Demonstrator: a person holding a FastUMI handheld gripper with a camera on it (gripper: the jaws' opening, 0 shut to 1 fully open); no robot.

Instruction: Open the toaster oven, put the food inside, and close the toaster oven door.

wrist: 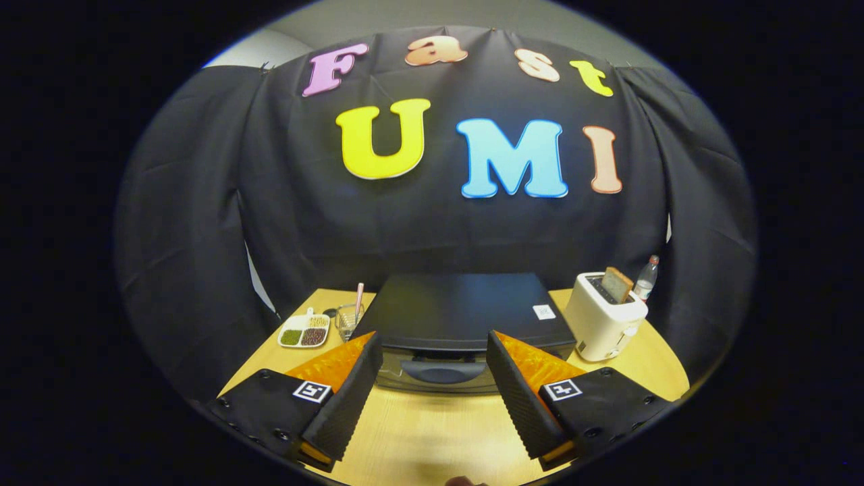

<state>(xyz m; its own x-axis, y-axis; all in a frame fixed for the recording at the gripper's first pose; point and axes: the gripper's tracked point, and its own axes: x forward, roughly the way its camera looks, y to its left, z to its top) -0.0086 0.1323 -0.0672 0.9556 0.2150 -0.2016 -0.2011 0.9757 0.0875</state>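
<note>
Toaster oven (453,314) shut, gripper (432,395) spread wide above the table (418,432).

Gripper view: the oven sits on the wooden table just beyond the fingers, its door up and closed, with the handle (442,370) showing in the gap between the two spread fingers, which hold nothing. A white toaster (603,316) with a slice of bread (616,284) standing in its slot is just beside the oven on one side, a bottle (646,277) behind it; a divided dish (304,333) and a wire holder (349,319) sit on the other. A closed door fits either an oven yet to be loaded or one already loaded and shut. Risk, as I judge it: a reach toward the handle from this high angle could slide off its smooth curve, or a finger could knock the nearby toaster.
</note>
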